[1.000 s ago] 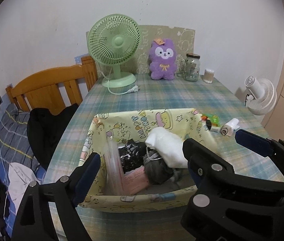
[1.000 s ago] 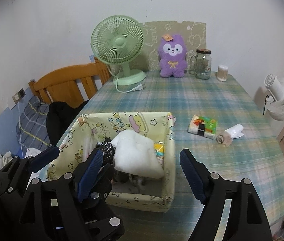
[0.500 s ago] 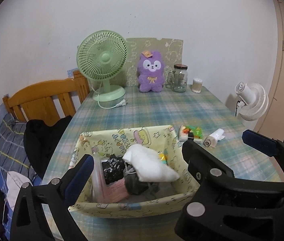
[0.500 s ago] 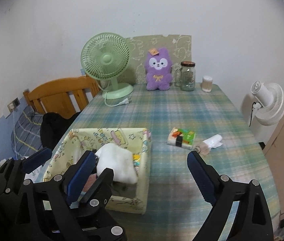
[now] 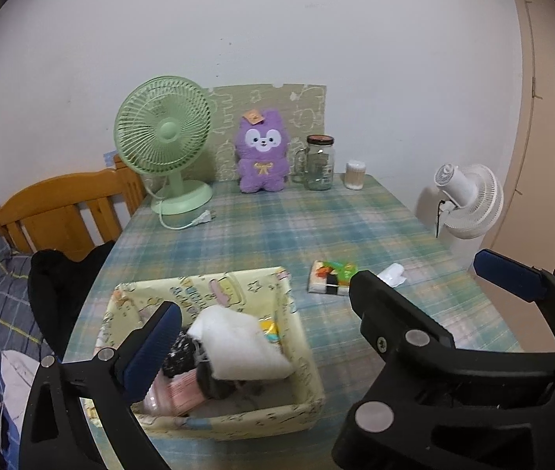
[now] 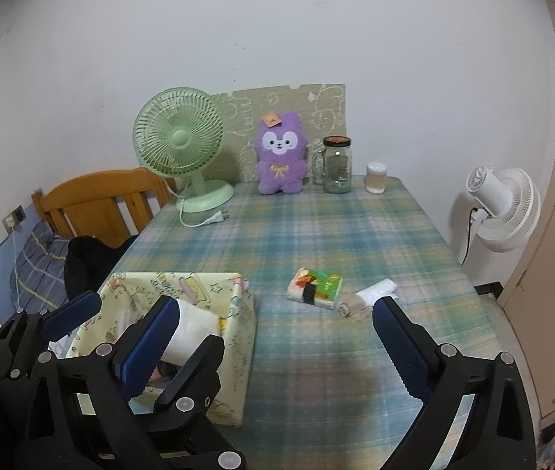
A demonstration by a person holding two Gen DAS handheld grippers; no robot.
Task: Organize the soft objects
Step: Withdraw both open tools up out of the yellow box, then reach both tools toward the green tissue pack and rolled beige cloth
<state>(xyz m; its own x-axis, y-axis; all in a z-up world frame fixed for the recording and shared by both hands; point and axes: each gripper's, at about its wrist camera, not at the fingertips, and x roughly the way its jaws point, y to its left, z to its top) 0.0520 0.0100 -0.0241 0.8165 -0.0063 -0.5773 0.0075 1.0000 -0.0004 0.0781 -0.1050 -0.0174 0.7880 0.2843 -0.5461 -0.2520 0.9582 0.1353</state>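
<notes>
A yellow printed fabric basket (image 5: 199,290) sits at the near left of the plaid table. It holds a folded white cloth (image 5: 238,340) on top of dark and pink items. My left gripper (image 5: 277,325) hangs open above and behind the basket, holding nothing. Its right finger is hidden behind the right gripper's black finger. The jaws of my right gripper (image 6: 275,309) are opening, with only bare table between them. A colourful soft pack (image 6: 314,286) and a rolled white cloth (image 6: 371,297) lie right of the basket. A purple plush (image 5: 263,154) stands at the back.
At the table's far end are a green desk fan (image 5: 163,137) with a loose plug, a glass jar (image 5: 319,162) and a small white container (image 5: 355,174). A white fan (image 5: 469,199) stands off the right edge. A wooden bed frame (image 5: 62,211) and a black garment are at the left.
Both grippers have drawn back and up from the basket, which now looks smaller and lower. Their jaws stand wider. The white cloth stays in the basket.
</notes>
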